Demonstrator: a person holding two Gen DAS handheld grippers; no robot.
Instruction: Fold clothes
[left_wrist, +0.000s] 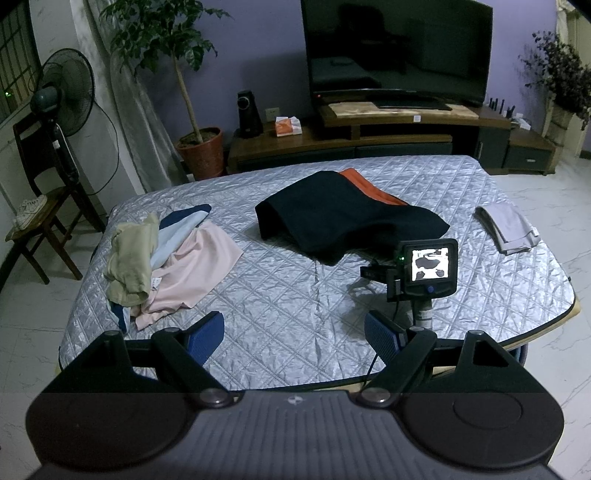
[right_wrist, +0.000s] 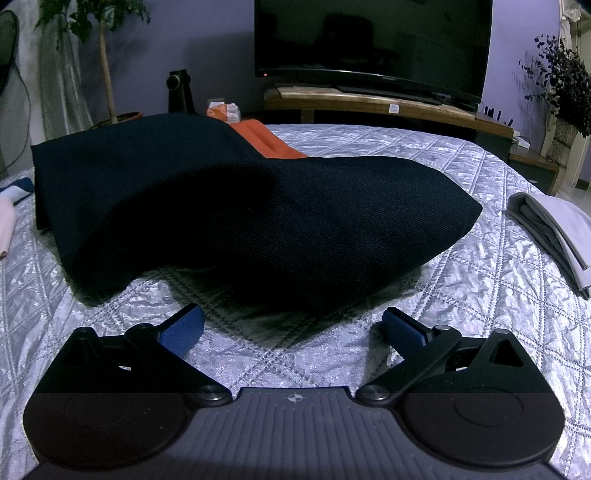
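A dark navy garment (left_wrist: 343, 218) with an orange band (left_wrist: 369, 186) lies partly folded and humped in the middle of the quilted silver table (left_wrist: 295, 314). In the right wrist view the same navy garment (right_wrist: 236, 206) fills the middle, its orange band (right_wrist: 266, 142) behind it. My left gripper (left_wrist: 295, 336) hovers open over the near table edge, nothing between its blue pads. My right gripper (right_wrist: 291, 328) is open, low over the table just in front of the garment's near edge. The right gripper's body with its lit screen (left_wrist: 428, 266) shows in the left wrist view.
A pile of loose clothes (left_wrist: 162, 258), beige, pink and blue, lies at the table's left. A folded grey garment (left_wrist: 506, 229) (right_wrist: 554, 229) rests at the right edge. Behind stand a TV (left_wrist: 399, 48) on a low cabinet, a potted plant (left_wrist: 199, 147), a fan (left_wrist: 62, 96) and a chair (left_wrist: 40, 206).
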